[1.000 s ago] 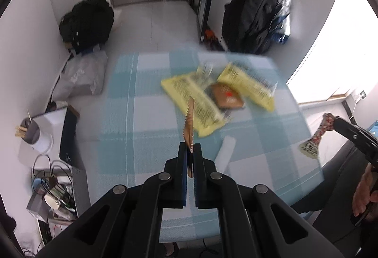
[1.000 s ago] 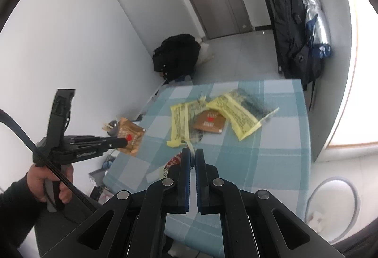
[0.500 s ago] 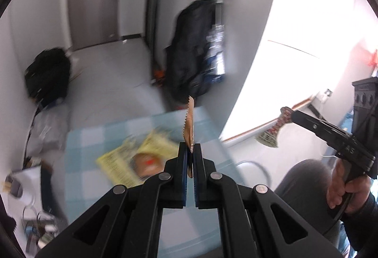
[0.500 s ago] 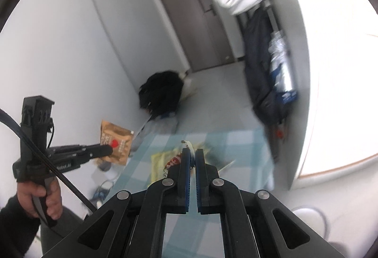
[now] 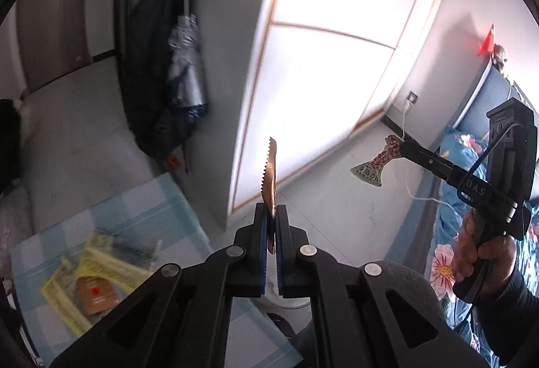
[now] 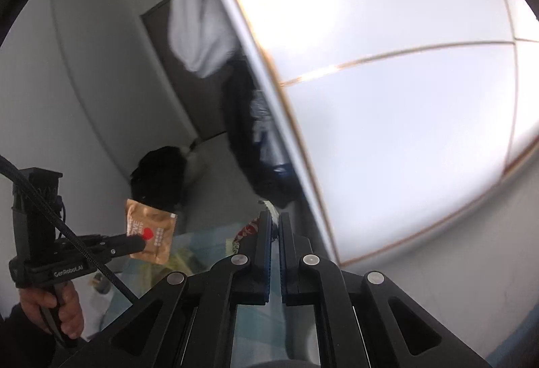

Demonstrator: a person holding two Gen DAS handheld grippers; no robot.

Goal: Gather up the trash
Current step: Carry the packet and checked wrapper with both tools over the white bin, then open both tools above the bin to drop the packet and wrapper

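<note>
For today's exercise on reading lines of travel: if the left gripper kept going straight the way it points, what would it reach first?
Probably the bright sliding panel. The left gripper, shut on a brown wrapper, points off the table; depth is uncertain.

We get strong glare off the window [image 5: 323, 41], blown out white. Table [image 5: 111, 233] & wrappers [image 5: 94, 280] smeared w/ motion blur. Fisheye bends edges, black vignette at corners.

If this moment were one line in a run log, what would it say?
left gripper: shut on brown wrapper | right gripper: shut on red-patterned wrapper | yellow packets: lying on checked table
</note>
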